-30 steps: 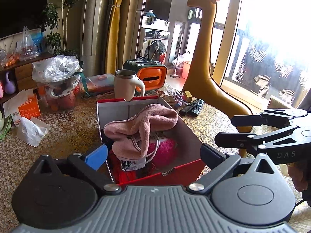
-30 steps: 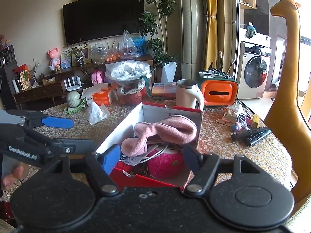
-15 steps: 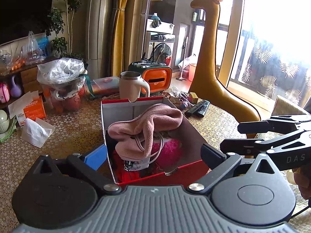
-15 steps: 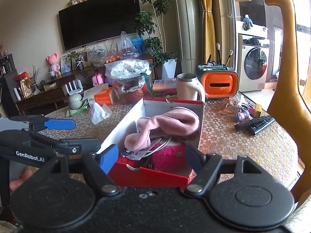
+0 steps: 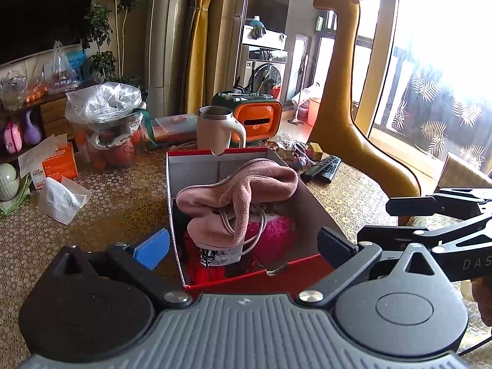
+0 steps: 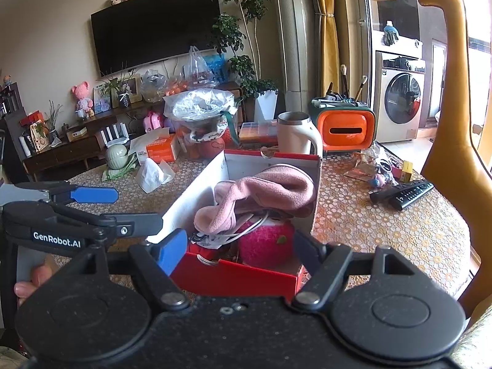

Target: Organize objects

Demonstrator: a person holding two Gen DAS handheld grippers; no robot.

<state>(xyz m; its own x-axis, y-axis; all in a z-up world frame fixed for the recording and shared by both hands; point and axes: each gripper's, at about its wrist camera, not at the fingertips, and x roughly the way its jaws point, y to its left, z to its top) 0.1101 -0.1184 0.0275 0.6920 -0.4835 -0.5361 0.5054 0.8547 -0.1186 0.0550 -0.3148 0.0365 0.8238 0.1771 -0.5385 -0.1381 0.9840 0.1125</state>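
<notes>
Left gripper (image 5: 243, 246) has its fingers spread wide w/ nothing between them, blue pad (image 5: 152, 247) on one side, black pad (image 5: 335, 244) on the other; both hang just short of the near wall of the red box (image 5: 255, 278), not touching it. Right gripper (image 6: 243, 247) is likewise spread wide and empty, blue pad (image 6: 172, 246) at the box's near-left corner, dark finger (image 6: 307, 252) near its near-right corner; contact can't be told from this angle. Each gripper shows in the other's view: right one at the right edge of the left wrist view, left one w/ "GenRobot.AI" lettering at the left edge of the right wrist view, a person's hand (image 6: 29, 279) partly visible under it. The box sits open on the patterned table (image 6: 384, 224), white inside. In it: a pink cloth (image 5: 240, 198) draped on top, a white cable (image 5: 255, 229) looping under it, a bright pink fuzzy ball (image 6: 266, 241) below, plus red stuff at the bottom, too hidden to ID. Just behind the box stands a cream mug (image 6: 296, 133) w/ metal rim. Beyond that an orange-fronted holder (image 6: 346, 129) w/ brushes. Right of the box, well apart, two remotes (image 6: 402, 193) lie side by side near small clutter. Left of the box: crumpled tissue (image 5: 63, 196), an orange tissue pack (image 5: 57, 163), a bag of fruit (image 5: 107, 123). A tall giraffe figure (image 5: 347, 86) stands past the table by the window.
</notes>
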